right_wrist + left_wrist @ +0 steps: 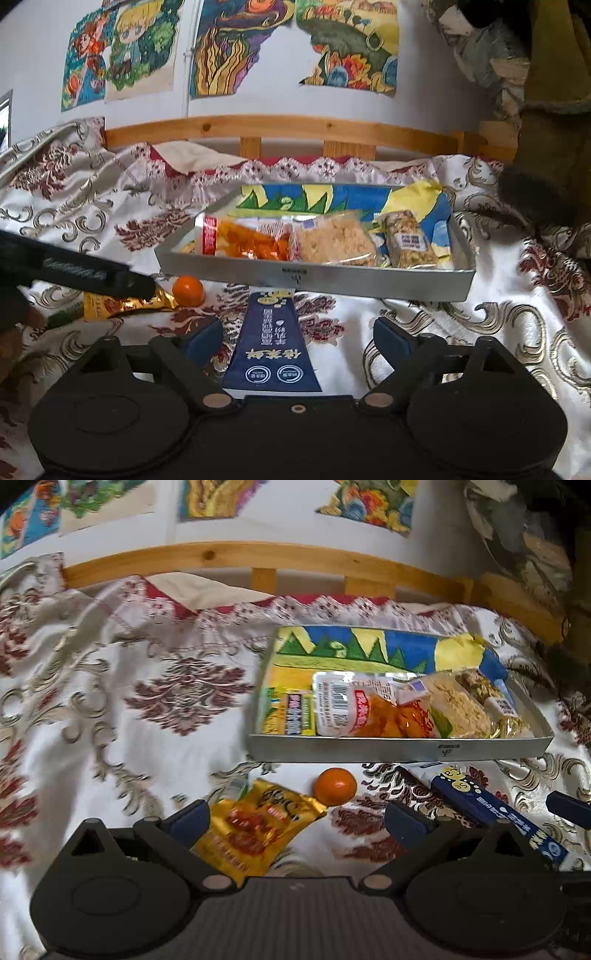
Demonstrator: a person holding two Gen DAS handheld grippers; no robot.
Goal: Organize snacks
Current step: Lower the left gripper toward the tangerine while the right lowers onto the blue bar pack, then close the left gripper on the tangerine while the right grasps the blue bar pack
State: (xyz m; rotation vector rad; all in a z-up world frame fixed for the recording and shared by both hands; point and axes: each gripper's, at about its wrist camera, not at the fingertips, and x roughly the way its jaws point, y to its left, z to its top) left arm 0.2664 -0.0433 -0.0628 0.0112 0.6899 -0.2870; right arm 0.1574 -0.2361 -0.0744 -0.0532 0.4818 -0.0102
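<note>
Snacks on a bed, some in a gray tray [314, 277] and some in front of it.

The left gripper [295, 818] has its jaws open above a gold packet [255, 830], not touching it. The right gripper [297, 338] has its jaws open around a blue box [271, 343], not closed on it. A small orange [335, 786] lies between packet and box, near the tray. In the tray lie an orange chips bag [255, 242], a pale cracker pack [332, 242] and a nut bar [406, 240].

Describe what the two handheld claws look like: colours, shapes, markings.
Both look alike: the left claw and right claw have black plastic bodies with two round discs, angular black linkage arms with pale rivets, a ribbed centre plate, and blue fingertips. No cables, sleeves or hands show.
</note>
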